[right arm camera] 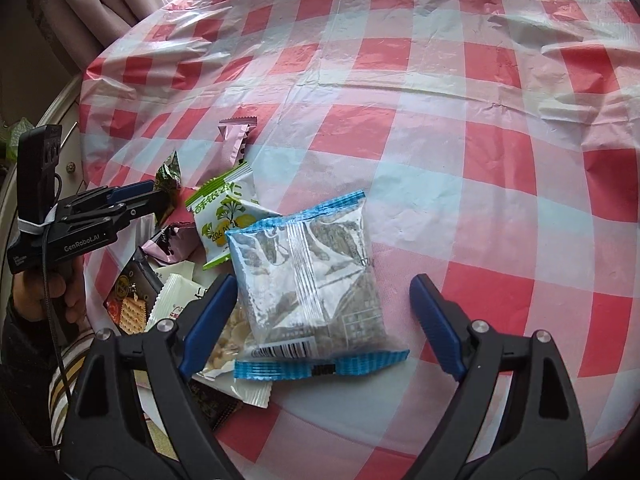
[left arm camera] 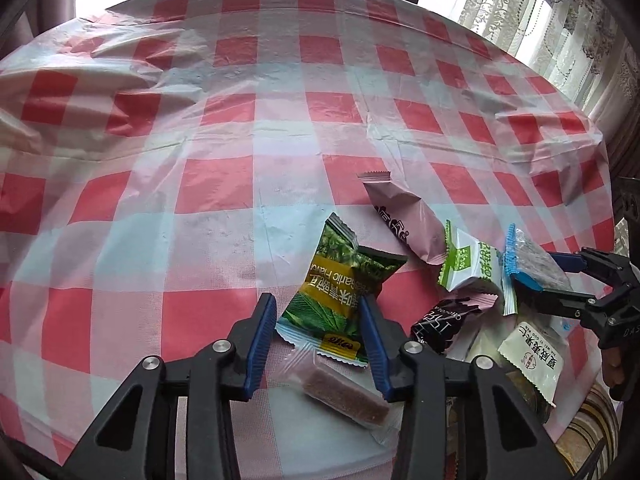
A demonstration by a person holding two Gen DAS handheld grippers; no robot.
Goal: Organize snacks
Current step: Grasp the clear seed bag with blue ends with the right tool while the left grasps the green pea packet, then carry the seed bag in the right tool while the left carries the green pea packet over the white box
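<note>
Sorting is at the pick-up stage: I have the left hand-held gripper (left arm camera: 318, 322) straddling the green garlic-flavour packet (left arm camera: 340, 300), which lies flat on the table (left arm camera: 200, 140) at the near left edge of the snack pile. Its blue pads sit at the packet's two sides; I cannot tell from the left wrist view whether they press on the wrapper, so I treat the grasp as unconfirmed.

The right hand-held gripper (right arm camera: 322, 322) is released, jaws wide. The blue-edged clear packet (right arm camera: 312, 284) lies between them, on top of the pile to the right of the green packet, with a clear gap on the right-hand side and no pad pressing it.

Next move, as I judge it: close the left jaws fully on the green packet, lift it clear, and carry it to open tablecloth left of the pile. The wrapper is slick and puffy, so a grip near the sealed end should hold better.

Count, outward from the green packet:
- one clear-wrapped brown bar (left arm camera: 344, 394), just in front of it;
- one pink packet (left arm camera: 404, 220), behind it to the right;
- one white-and-green packet (left arm camera: 468, 266), to the right;
- one black-and-pink packet (left arm camera: 444, 322), near right;
- one white packet with red print (left arm camera: 534, 364), further right;
- one cracker packet (right arm camera: 130, 300), at the pile's near edge.

More wrappers lie underneath, too hidden to count.
</note>
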